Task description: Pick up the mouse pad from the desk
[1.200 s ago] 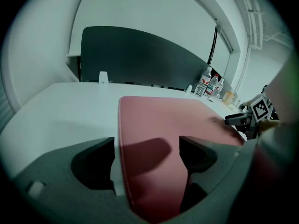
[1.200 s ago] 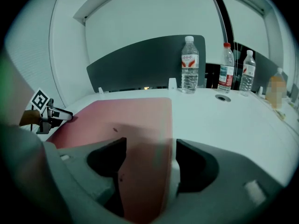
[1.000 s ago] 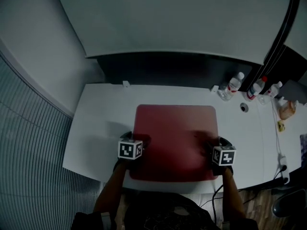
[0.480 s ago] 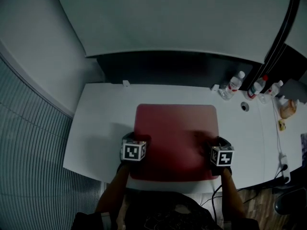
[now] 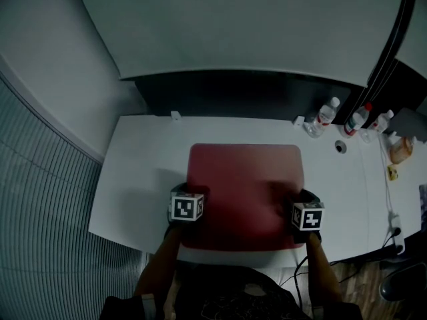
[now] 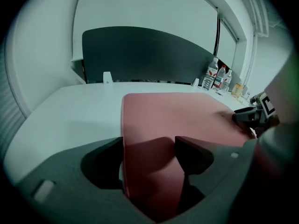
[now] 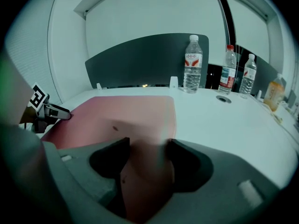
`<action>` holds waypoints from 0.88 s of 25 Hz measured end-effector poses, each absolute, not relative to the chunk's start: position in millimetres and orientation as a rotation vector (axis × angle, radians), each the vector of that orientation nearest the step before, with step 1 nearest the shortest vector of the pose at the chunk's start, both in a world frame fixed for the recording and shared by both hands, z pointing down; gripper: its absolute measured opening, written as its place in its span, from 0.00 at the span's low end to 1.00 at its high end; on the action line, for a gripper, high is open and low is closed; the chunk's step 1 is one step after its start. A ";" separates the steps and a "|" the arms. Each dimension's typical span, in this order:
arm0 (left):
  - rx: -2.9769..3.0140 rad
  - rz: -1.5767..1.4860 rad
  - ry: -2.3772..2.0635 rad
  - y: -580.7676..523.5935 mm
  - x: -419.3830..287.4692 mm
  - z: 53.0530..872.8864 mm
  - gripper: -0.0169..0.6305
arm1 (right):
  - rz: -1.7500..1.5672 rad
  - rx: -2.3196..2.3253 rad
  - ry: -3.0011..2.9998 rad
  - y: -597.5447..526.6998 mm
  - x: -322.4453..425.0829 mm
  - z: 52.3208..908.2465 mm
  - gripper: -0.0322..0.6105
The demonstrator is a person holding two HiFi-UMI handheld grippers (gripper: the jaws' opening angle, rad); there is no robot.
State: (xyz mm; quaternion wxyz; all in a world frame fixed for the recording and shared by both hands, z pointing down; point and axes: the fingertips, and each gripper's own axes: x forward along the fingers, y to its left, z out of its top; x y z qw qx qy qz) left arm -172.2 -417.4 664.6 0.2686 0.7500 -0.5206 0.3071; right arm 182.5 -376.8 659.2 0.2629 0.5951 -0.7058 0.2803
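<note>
Both sets of jaws have just been closing in from full spread, w/ the hands otherwise parked where they were a sec ago. The left gripper (image 6: 148, 146) straddles the left edge of the red mouse pad (image 5: 245, 189): outer jaw over bare desk (image 5: 140, 179), inner jaw over the pad, pad edge btwn them. The right gripper (image 7: 148, 144) mirrors that on the pad's right edge. Both gaps are still fairly wide, and we don't see either pair pinching yet. The pad lies flat mid-desk as before, nothing lifted. So we judge this is the grasp step, early in the task: jaws need to narrow till each edge is caught, then both hands rise together. Risk: a thin pad may slip under a jaw instead of buckling, esp. if one side bites first. Edges: the pad's near edge runs close to the desk's front lip by our body, and its far edge stops well short of the dark back panel (image 5: 233, 95). Room: bare desk to the left and open space straight above. To the right, the water bottles (image 5: 326, 115) and cable grommet (image 5: 341, 149) sit well apart from the pad, so a straight lift should clear them.
</note>
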 end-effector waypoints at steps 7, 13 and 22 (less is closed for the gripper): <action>1.999 0.803 -1.445 -418.3 -176.2 663.4 0.53 | 0.751 1.598 -1.901 -375.6 180.9 660.3 0.44; 1.998 0.796 -1.442 -416.8 -172.7 662.6 0.45 | 0.766 1.574 -1.912 -374.3 178.1 660.9 0.40; 2.027 0.793 -1.381 -413.8 -164.6 661.7 0.32 | 0.757 1.547 -1.943 -375.3 172.0 659.6 0.33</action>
